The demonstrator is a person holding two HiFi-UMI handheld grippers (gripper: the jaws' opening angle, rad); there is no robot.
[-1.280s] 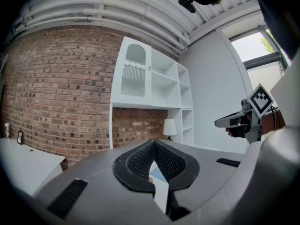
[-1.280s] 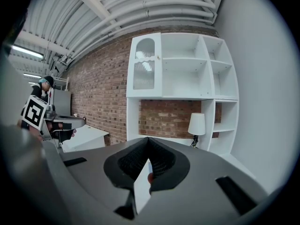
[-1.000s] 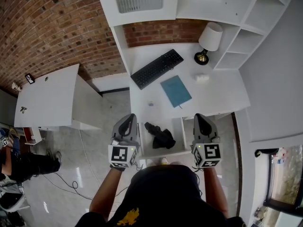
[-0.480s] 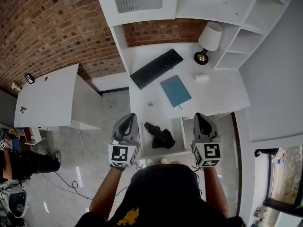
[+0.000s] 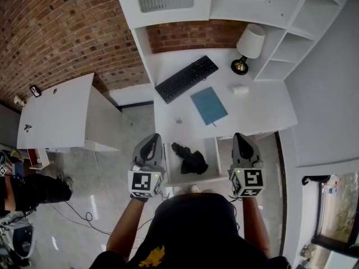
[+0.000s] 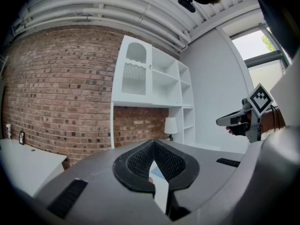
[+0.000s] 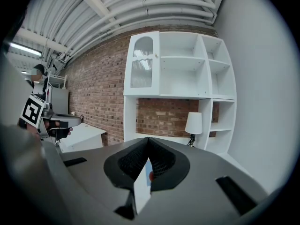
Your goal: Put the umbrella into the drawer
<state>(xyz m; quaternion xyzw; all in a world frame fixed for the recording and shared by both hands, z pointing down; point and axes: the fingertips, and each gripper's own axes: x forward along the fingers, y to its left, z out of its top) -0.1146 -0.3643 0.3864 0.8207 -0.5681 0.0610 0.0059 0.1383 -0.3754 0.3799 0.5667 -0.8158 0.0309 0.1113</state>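
Though closed and empty, left claw (image 5: 152, 140) and right claw (image 5: 242, 139) beside crumpled black umbrella (image 5: 190, 160) in white drawer (image 5: 193, 179)

Head view looks down onto the drawer (image 5: 174, 170); gripper views face the lamp (image 7: 193, 123).

No legible text, seemingly.

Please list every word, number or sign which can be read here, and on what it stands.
No text can be read in any view.
Keyboard: key legends too small to read.
Cube markers: black and white squares only, no letters.
Shirt print: yellow, shape unreadable.
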